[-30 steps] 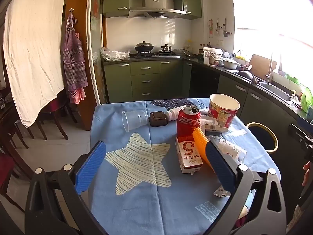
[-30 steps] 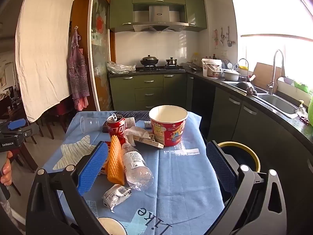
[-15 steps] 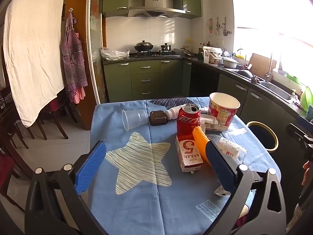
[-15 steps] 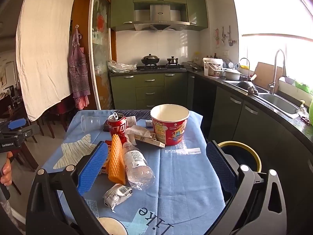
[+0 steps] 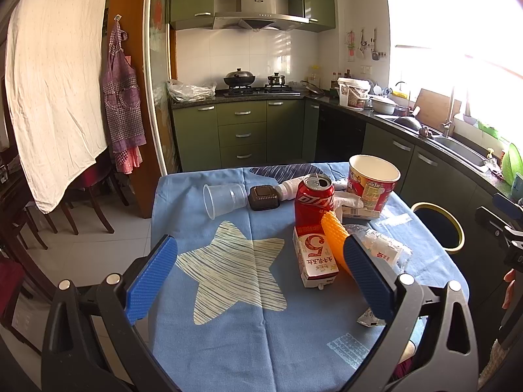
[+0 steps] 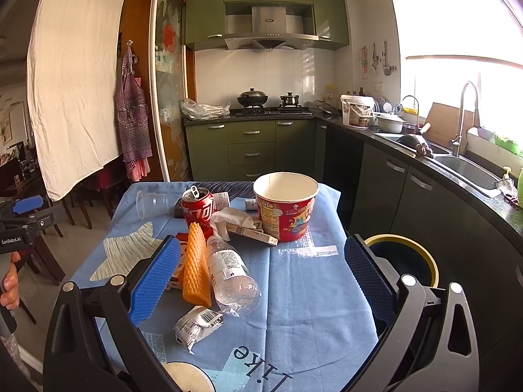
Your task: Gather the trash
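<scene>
Trash lies on a blue tablecloth [image 5: 228, 343]: a red soda can [image 5: 313, 201] [image 6: 197, 209], a red paper bucket [image 5: 372, 181] [image 6: 286, 205], a milk carton [image 5: 313, 256], an orange foam net [image 6: 195, 266], a crushed clear bottle [image 6: 233, 272], a clear plastic cup [image 5: 224, 197], a dark box [image 5: 264, 197], tissue [image 6: 230, 219] and a crumpled wrapper [image 6: 196, 325]. My left gripper [image 5: 261, 281] is open and empty above the near table edge, left of the carton. My right gripper [image 6: 261, 277] is open and empty, above the bottle's near end.
A dark bin with a yellow rim [image 6: 403, 256] [image 5: 439, 225] stands on the floor right of the table. Green kitchen cabinets [image 6: 251, 153] and a counter with a sink [image 6: 464, 166] run behind and to the right. Chairs [image 5: 91, 196] stand at left.
Both grippers have edged slightly forward toward the table. The trash has not moved.
</scene>
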Demonstrator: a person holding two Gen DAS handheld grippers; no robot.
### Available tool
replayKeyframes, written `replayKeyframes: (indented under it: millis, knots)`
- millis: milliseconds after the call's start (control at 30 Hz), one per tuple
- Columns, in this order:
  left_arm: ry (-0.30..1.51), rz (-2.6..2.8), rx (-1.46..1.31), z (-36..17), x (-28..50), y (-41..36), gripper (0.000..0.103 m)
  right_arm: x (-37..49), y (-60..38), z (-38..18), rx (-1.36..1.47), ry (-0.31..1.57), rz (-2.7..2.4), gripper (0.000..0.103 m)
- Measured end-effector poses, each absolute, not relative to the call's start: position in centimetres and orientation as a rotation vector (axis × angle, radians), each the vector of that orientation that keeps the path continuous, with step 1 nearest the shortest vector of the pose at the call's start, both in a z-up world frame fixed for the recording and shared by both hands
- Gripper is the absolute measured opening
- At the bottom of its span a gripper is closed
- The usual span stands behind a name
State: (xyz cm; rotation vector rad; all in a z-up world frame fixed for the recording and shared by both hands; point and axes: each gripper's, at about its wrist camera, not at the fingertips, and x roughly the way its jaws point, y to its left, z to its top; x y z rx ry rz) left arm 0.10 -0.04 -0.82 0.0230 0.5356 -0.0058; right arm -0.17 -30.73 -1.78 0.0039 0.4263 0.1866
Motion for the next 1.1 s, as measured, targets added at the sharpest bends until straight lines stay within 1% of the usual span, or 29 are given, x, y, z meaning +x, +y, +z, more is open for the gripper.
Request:
replayKeyframes:
  millis: [1100]
  knots:
    - [0.539, -0.007, 0.025, -1.03, -0.03, -0.40, 0.097, -0.06, -30.59, -1.97, 0.003, 0.431, 0.187, 0.099]
